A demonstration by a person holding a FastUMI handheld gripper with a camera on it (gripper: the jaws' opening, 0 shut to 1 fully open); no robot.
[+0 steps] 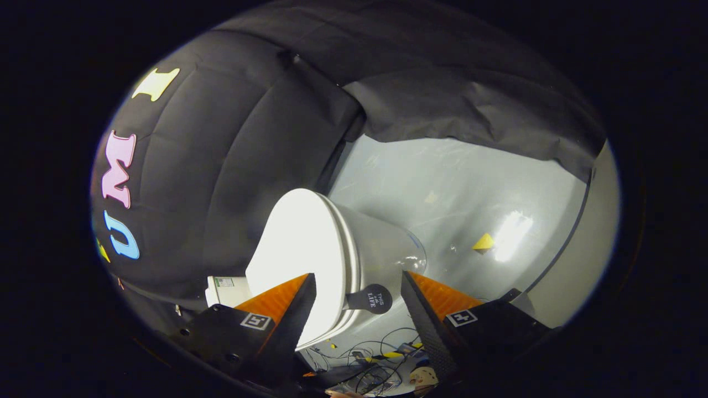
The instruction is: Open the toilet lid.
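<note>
We see the gripper (358,287) at the bottom of the frame, its two orange-and-black fingers (279,301) reaching up from the lower left and lower right, each with a small square marker on its black base. The jaws stand wide, with a broad gap between the tips, and neither finger presses on anything that we can make out. In that gap and just ahead of the tips sits the white toilet (381,254), which appears rolled sideways in the centre of the frame because the camera is tilted. The toilet lid (298,249) is the bright, smooth white oval facing the left; it lies closed against the seat, and we see the thin parallel edges of lid and seat running along its right side. The left finger overlaps the lid's lower edge in the picture, but we cannot tell whether it touches it. A round black sticker (373,299) with a small tab sits on the bowl between the fingertips. Behind the lid, at the lower left, a white tank (224,290) peeks out. The grey floor (470,188) fills the centre right, with a glare patch and a small yellow piece (484,242) lying on it. Tangled cables (376,359) lie at the bottom centre, below the toilet and between the finger bases.
</note>
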